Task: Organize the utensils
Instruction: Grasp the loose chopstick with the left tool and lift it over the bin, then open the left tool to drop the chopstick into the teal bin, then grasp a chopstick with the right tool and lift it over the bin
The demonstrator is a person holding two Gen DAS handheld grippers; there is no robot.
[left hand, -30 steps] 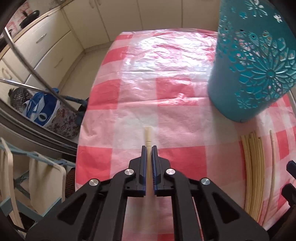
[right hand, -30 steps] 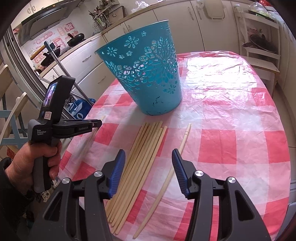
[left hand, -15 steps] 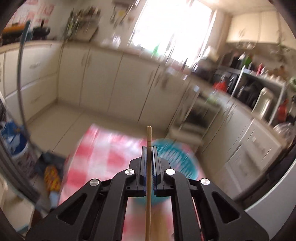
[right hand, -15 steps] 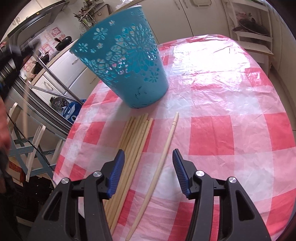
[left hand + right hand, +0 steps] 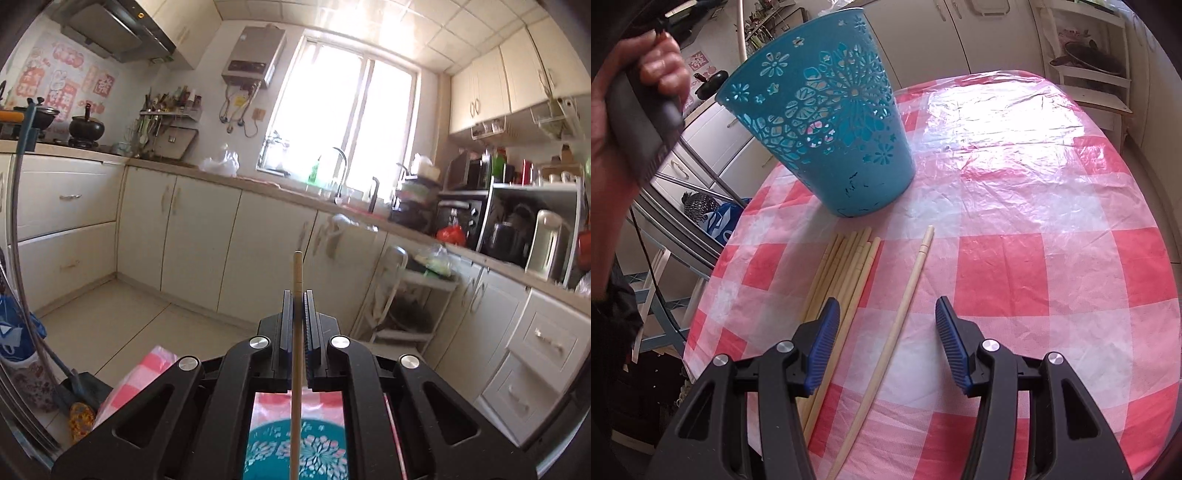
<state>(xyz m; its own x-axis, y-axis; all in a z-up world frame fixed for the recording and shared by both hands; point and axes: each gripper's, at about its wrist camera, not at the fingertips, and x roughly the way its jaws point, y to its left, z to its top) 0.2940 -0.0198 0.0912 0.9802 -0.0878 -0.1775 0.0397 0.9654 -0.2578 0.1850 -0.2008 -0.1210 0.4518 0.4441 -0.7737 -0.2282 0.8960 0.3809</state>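
My left gripper is shut on a pale wooden chopstick, held upright high above the table; its lower end hangs over the teal cut-out basket seen below between the arms. In the right wrist view the teal basket stands at the table's back left. A bundle of several chopsticks lies in front of it, with a single chopstick beside them. My right gripper is open and empty, low over that single chopstick. The hand holding the left gripper shows at upper left.
The table has a red and white checked cloth under clear plastic. Kitchen cabinets, a window and a shelf with appliances surround it. A white rack stands behind the table, and chairs and a bag to its left.
My left gripper has lifted the chopstick off the table, tilted it upright and brought it over the basket. My right gripper has moved a little forward over the single chopstick, still open.
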